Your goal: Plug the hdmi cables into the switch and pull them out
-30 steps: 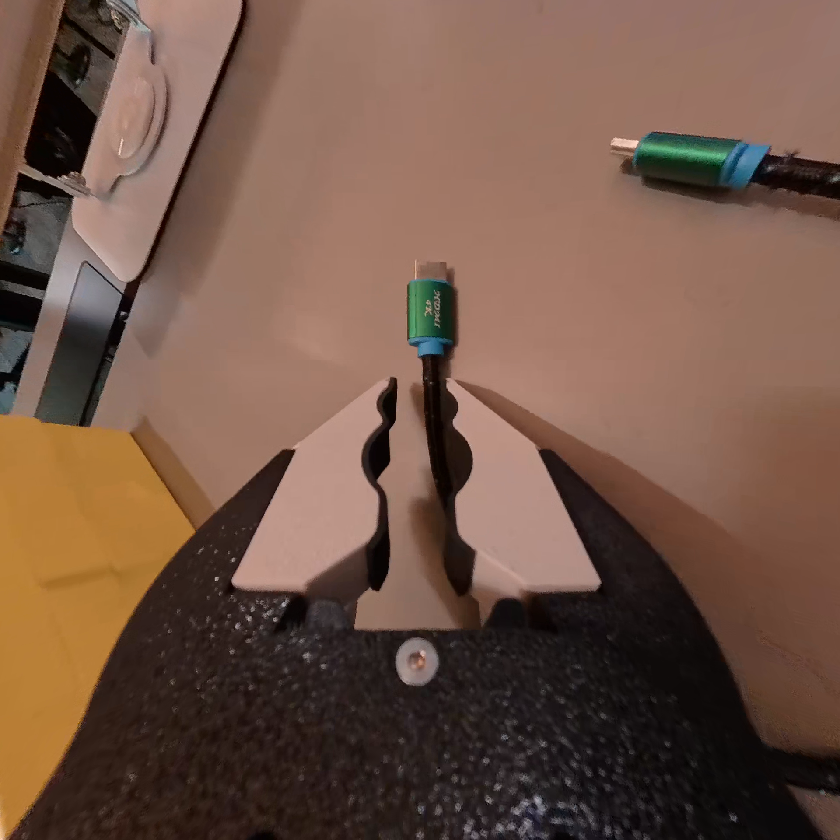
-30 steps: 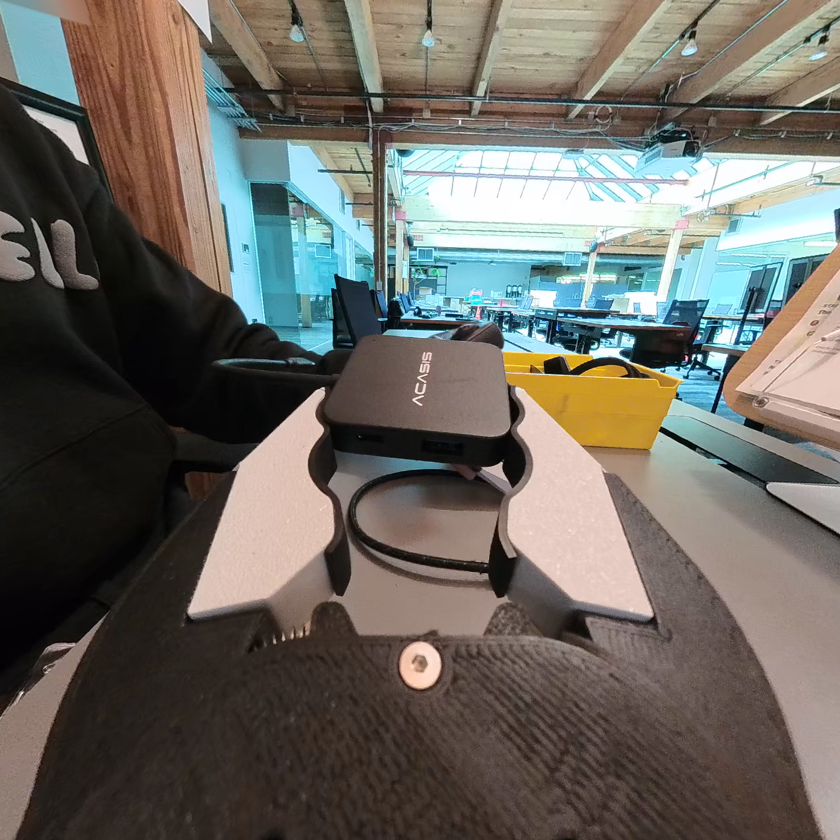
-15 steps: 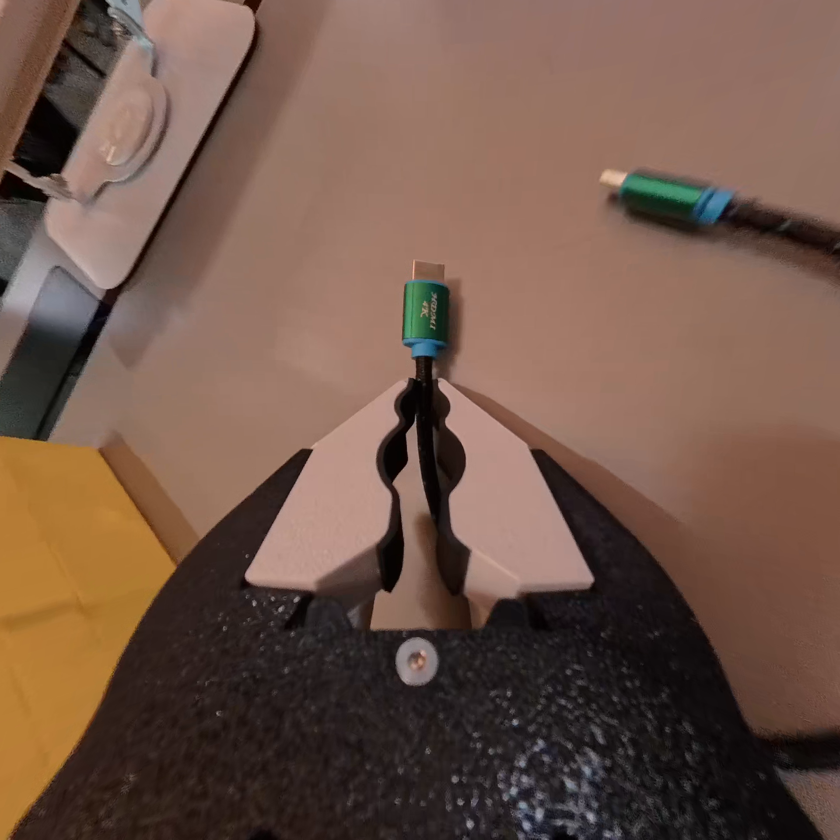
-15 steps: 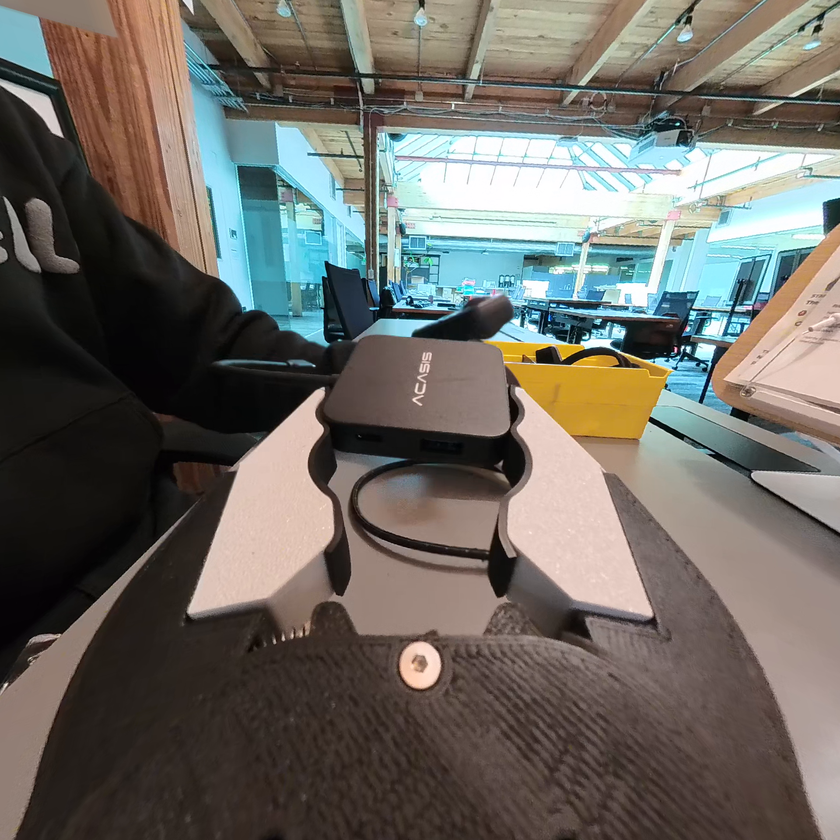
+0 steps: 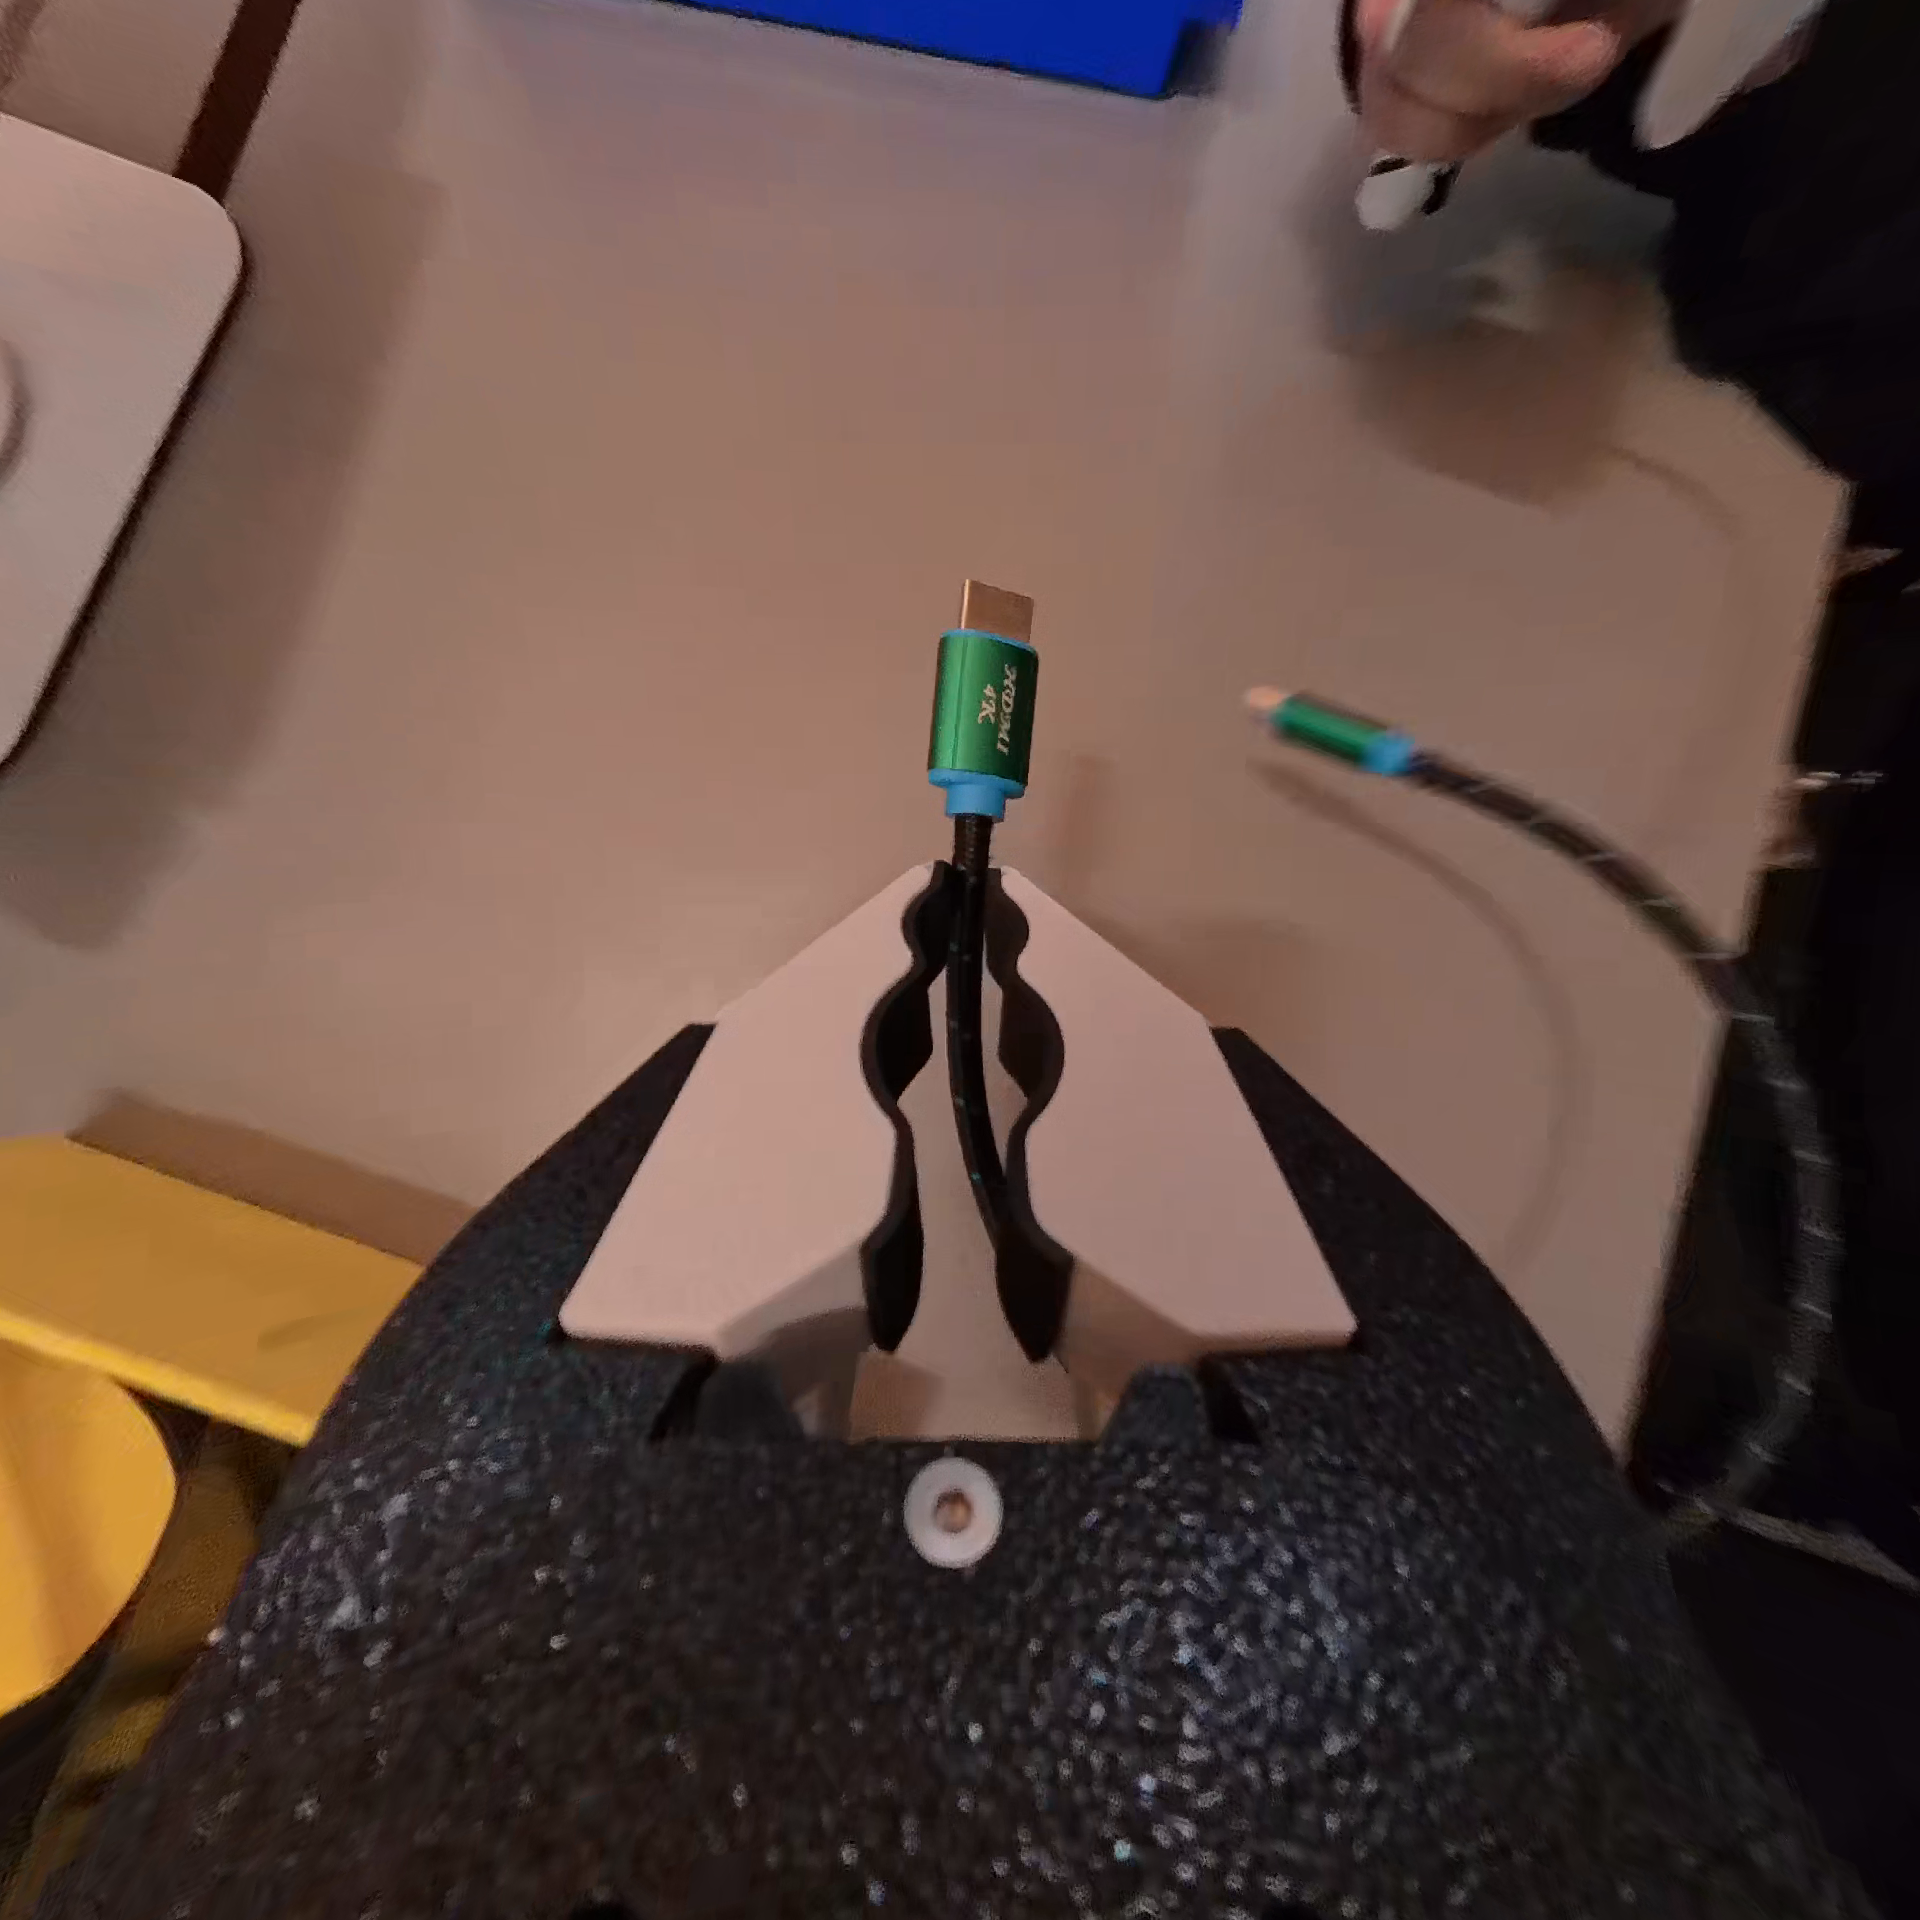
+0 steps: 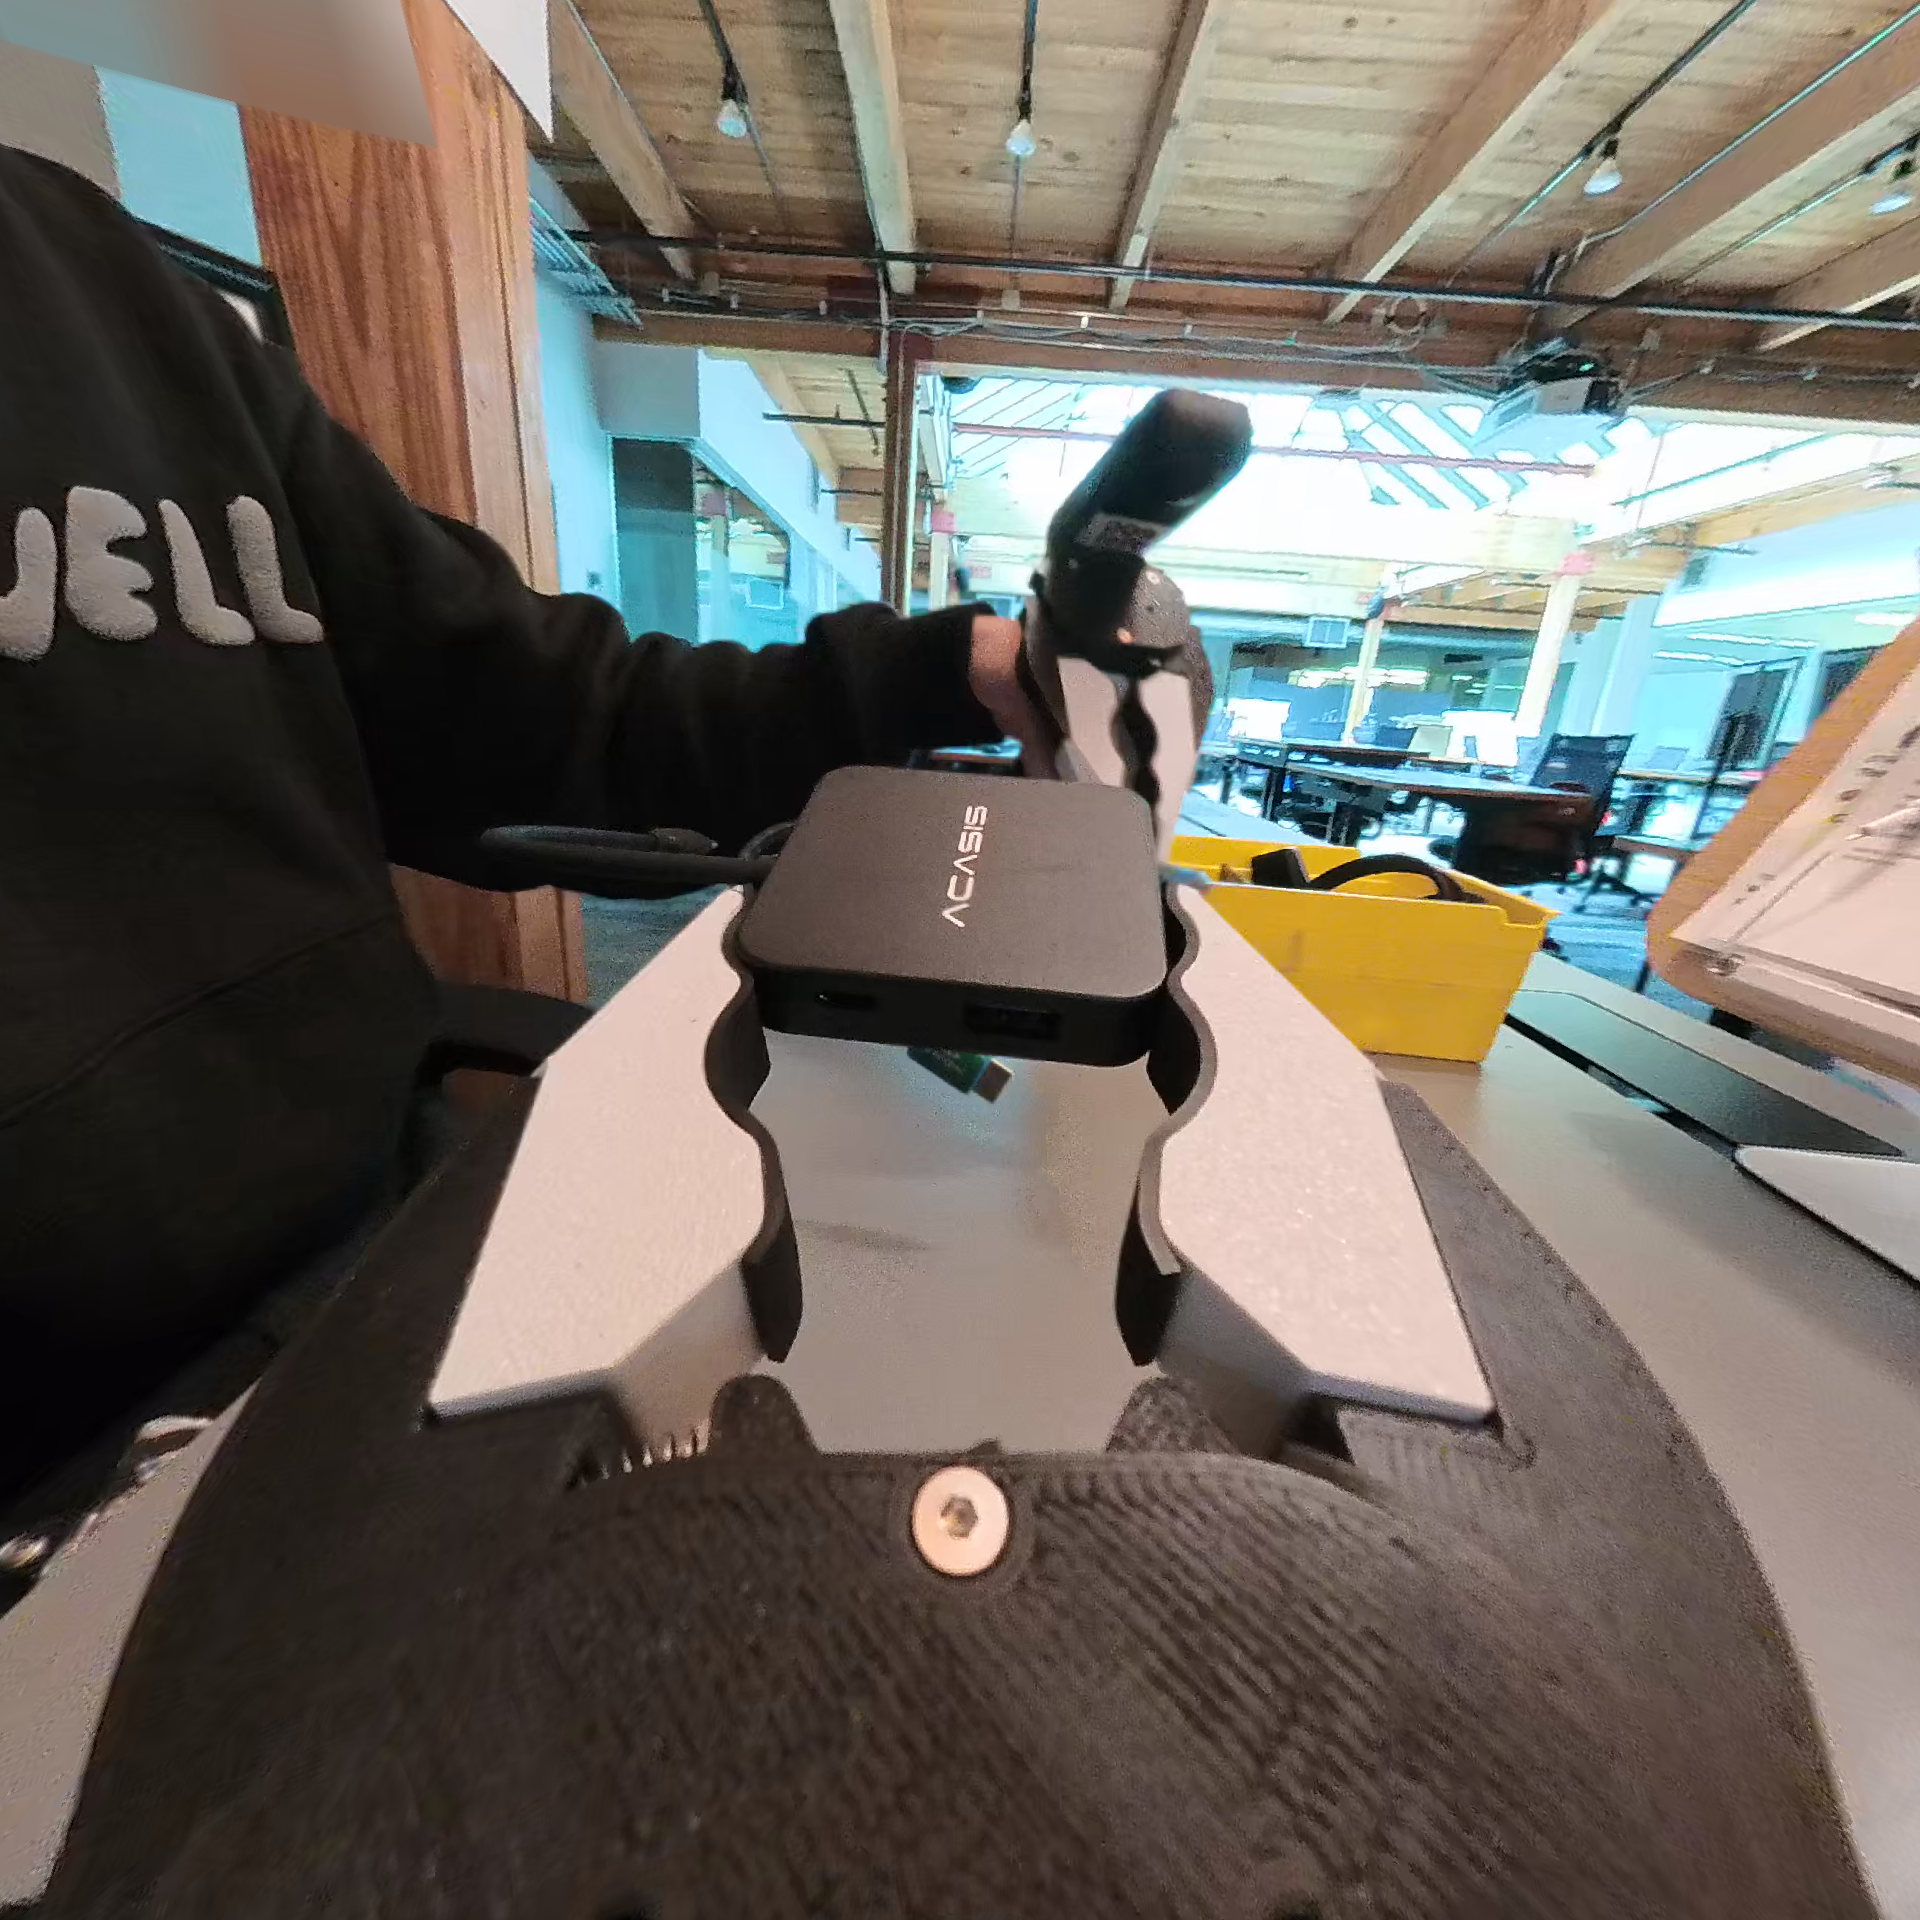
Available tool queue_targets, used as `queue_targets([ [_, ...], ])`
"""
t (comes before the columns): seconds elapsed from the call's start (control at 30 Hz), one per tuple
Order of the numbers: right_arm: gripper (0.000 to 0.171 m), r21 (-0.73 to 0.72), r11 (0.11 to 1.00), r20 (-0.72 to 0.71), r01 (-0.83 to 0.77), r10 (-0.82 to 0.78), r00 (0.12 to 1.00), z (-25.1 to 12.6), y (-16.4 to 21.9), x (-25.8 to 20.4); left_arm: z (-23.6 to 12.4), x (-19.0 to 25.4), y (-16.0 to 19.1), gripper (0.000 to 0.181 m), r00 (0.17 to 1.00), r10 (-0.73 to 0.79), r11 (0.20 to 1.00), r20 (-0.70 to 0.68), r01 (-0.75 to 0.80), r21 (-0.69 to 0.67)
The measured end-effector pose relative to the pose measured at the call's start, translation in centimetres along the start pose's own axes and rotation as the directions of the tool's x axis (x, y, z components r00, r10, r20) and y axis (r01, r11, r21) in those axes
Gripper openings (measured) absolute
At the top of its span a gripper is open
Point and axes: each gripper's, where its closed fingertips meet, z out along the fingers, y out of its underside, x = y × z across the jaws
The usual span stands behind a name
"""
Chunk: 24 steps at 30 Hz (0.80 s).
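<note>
An open-plan office or shared workspace in a loft-like building: exposed timber ceiling joists (image 6: pixel 1195 135) carry hanging bare bulbs (image 6: pixel 732 116) and black conduit, with a bright skylit hall beyond. Long rows of desks (image 6: pixel 1382 779) with black swivel office chairs (image 6: pixel 1584 769) fill the background, past a thick wooden post (image 6: pixel 416 416). Nearby, a smooth grey tabletop (image 6: pixel 1621 1299) holds a yellow plastic parts bin (image 6: pixel 1361 966) containing black cables
</note>
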Motion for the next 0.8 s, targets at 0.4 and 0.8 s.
queue_targets([
  [0.4,0.074,-0.142,0.986,-0.053,0.091,-0.099,0.994,1.2,2.6,0.7,-4.7,7.2,-4.6,0.003,0.967,0.059,0.982,-0.247,-0.100,-0.157],
  [0.8,0.074,-0.201,0.974,0.025,0.104,-0.101,0.995,2.9,4.2,-0.6,1.9,8.3,-4.8,0.003,0.956,0.060,0.930,-0.286,-0.158,-0.333],
])
